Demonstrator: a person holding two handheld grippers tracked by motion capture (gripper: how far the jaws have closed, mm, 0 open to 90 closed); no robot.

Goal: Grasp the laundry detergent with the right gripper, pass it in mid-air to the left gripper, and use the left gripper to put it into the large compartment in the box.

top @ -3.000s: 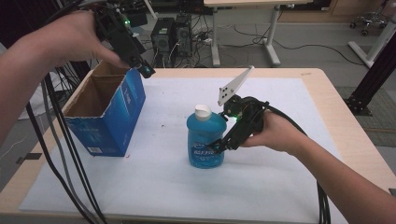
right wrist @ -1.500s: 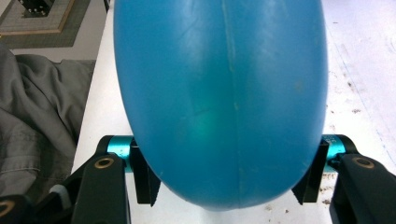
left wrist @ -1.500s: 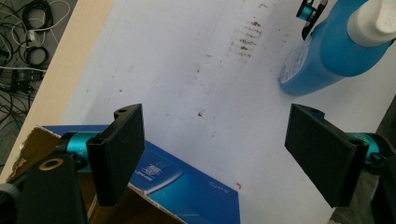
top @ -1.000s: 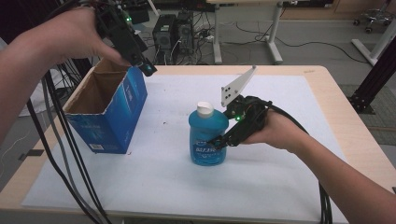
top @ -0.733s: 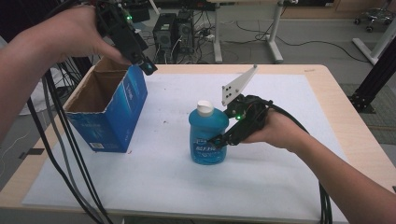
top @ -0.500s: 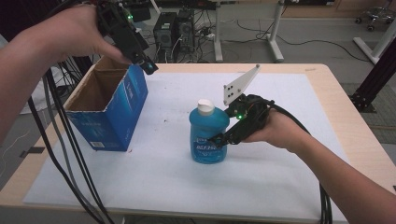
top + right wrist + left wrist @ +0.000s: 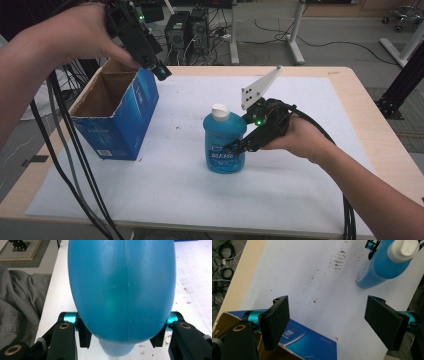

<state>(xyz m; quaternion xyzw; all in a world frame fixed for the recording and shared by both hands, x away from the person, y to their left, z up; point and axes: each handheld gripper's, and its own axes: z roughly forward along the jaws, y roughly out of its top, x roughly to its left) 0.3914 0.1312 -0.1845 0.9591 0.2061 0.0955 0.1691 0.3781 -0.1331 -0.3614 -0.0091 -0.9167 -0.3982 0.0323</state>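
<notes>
Both jaw pairs differ: right gripper clamps upright blue bottle, cap up; left gripper agape.

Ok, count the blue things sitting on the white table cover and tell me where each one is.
2. The blue bottle stands upright near the middle, clamped by the right tongs. The open blue cardboard box sits at the left, beneath the left tongs. Anything inside the box is hidden.

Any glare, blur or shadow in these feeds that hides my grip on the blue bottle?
High view: soft, even light, slightly blurred, with the right gripper at the blue bottle. Right gripper view: the bottle so close it looks bulged, with a faint green glow on it. Left gripper view: sharp, stains on the white mat clear, left gripper open.
</notes>
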